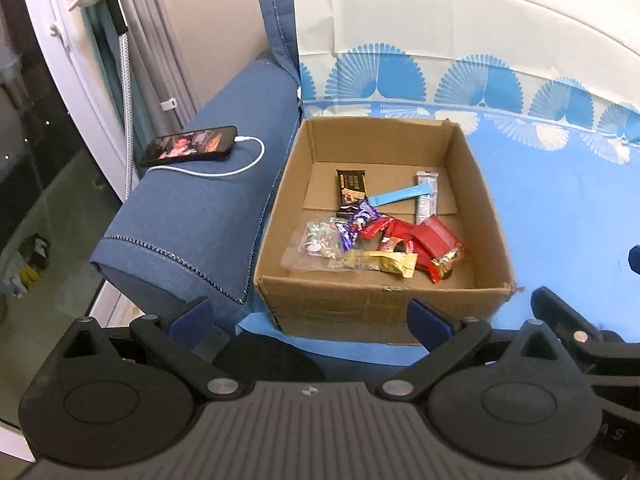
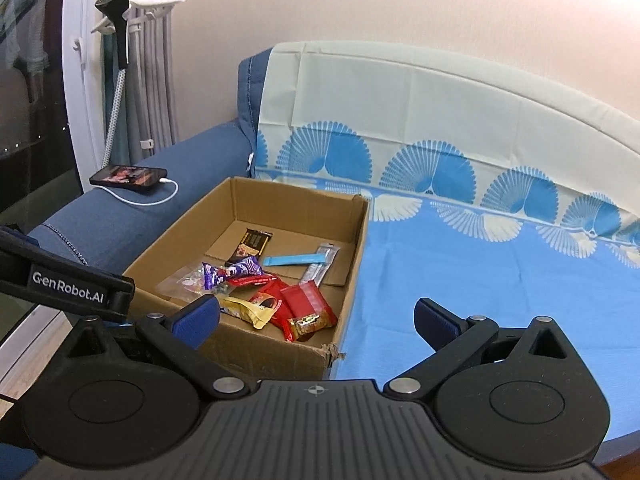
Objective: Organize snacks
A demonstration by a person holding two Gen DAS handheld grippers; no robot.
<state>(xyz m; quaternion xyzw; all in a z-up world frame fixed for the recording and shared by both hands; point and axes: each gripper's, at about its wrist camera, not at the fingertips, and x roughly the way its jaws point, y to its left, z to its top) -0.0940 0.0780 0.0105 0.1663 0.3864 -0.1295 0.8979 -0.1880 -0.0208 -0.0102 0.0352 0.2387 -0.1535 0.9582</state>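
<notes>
An open cardboard box point(image 1: 276, 216) point(image 2: 356, 248) sits on a blue patterned sofa seat, against the armrest. Inside lie several wrapped snacks: a dark bar point(image 1: 352, 187) point(image 2: 252, 244), a light blue stick point(image 1: 402, 194) point(image 2: 298, 259), a silver stick point(image 1: 426, 196) point(image 2: 320, 266), purple candy point(image 1: 360, 216) point(image 2: 232, 272), red packets point(image 1: 434, 236) point(image 2: 308, 300), a yellow wrapper point(image 1: 384, 261) point(image 2: 244, 309) and a clear bag point(image 1: 310, 246). My left gripper point(image 1: 310, 318) is open, just in front of the box's near wall. Over the box's near right corner, my right gripper point(image 2: 318, 318) hangs open and empty.
A phone point(image 1: 190, 146) point(image 2: 128, 176) on a white charging cable point(image 1: 224, 170) lies on the blue armrest point(image 1: 200, 216). A window frame, curtain and a hanging steamer head point(image 2: 116, 4) are at the left. The blue sheet point(image 2: 480, 272) spreads to the right of the box.
</notes>
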